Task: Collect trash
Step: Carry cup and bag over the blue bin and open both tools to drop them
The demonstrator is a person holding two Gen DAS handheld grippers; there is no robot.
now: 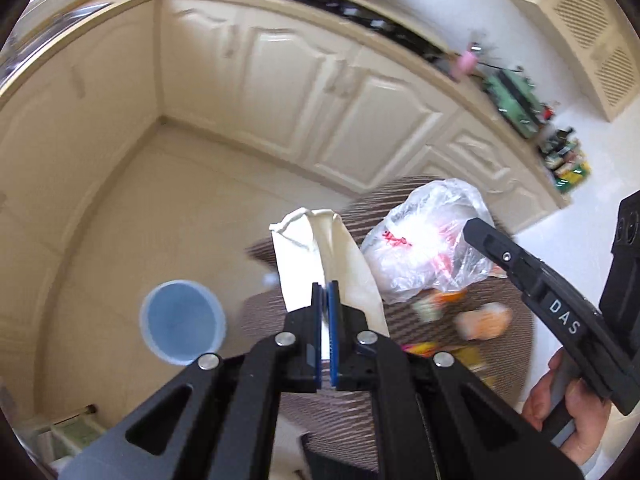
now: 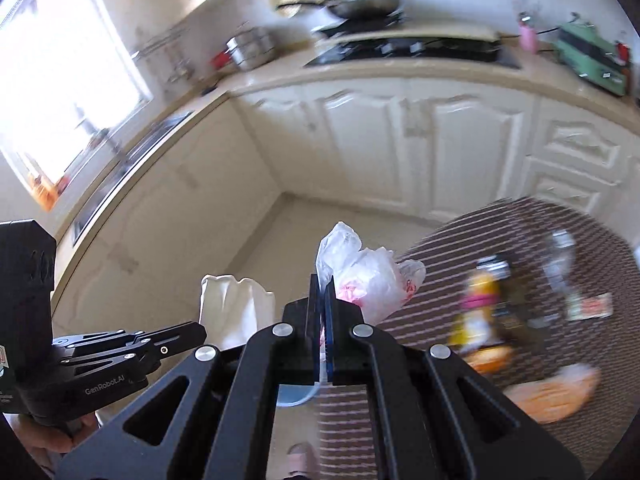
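The clear plastic bag (image 2: 368,280) with red writing too blurry to read was pinched tight in the right gripper (image 2: 323,300), up above the striped rug (image 2: 500,240). The left gripper (image 1: 326,300) squeezed a white paper bag (image 1: 320,248). "DAS" and "GenRobot.AI" showed on the grippers. One blue bin (image 1: 182,322) stood on the tan floor (image 1: 160,220). Cream kitchen cabinets (image 1: 300,92) stood behind.

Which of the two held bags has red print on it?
The clear plastic bag pinched by the right gripper. The other, held by the left gripper, is a plain cream bag with no print visible.
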